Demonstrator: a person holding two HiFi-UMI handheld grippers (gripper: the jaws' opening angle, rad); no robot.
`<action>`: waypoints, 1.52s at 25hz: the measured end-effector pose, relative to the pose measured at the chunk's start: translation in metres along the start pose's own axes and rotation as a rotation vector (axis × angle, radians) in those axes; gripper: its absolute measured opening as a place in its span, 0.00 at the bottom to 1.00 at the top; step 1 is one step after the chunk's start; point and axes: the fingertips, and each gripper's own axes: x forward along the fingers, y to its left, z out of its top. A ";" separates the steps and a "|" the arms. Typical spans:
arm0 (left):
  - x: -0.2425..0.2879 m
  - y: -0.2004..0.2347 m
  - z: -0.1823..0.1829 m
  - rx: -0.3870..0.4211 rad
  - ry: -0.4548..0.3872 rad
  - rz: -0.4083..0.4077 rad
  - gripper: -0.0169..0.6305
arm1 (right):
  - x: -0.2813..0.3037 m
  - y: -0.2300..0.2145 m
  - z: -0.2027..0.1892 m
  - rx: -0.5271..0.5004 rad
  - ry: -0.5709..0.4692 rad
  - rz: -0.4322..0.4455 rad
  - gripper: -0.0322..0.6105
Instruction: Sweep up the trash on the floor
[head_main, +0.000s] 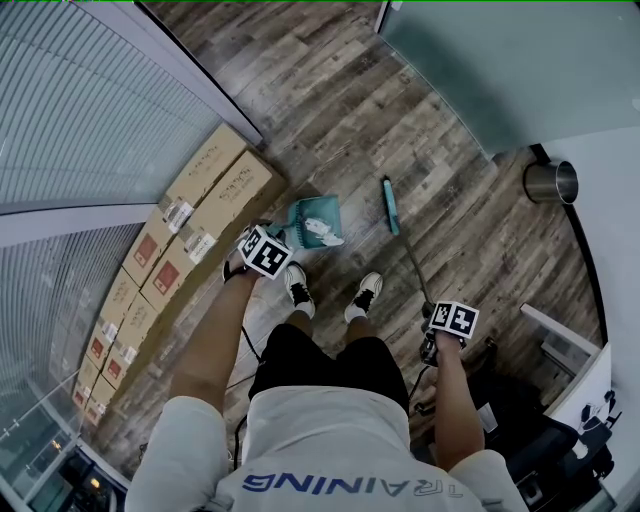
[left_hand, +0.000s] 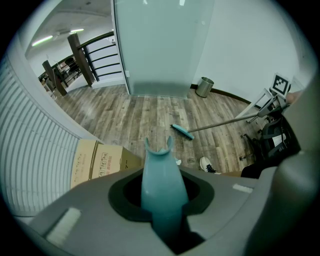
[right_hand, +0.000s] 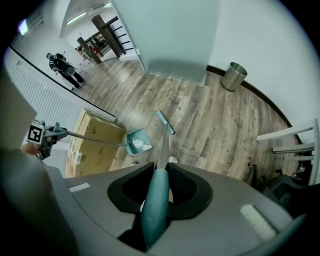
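Head view showed the left gripper (head_main: 264, 254) and right gripper (head_main: 452, 320) over brown wood-plank flooring (head_main: 330, 90), the white crumpled trash (head_main: 326, 233) lying in the teal plastic dustpan (head_main: 312, 215) beside tan cardboard boxes (head_main: 205, 205), and the teal-headed broom (head_main: 390, 205) just right of the pan. Left gripper view hid the pan but showed those jaws clamped narrowly on its teal upright handle (left_hand: 161, 180), with the broom head farther off. Right gripper view alone showed the right jaws closed around the broom's teal grip (right_hand: 154, 210).
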 end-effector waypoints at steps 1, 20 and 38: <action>0.000 0.000 0.000 0.000 -0.001 0.000 0.17 | 0.003 -0.008 0.001 -0.008 0.003 -0.034 0.22; 0.000 -0.001 0.000 0.000 -0.006 0.001 0.17 | 0.043 0.113 -0.074 0.089 0.164 0.206 0.21; -0.001 -0.004 -0.002 0.002 -0.008 0.001 0.17 | 0.012 0.109 -0.070 0.001 0.175 0.285 0.22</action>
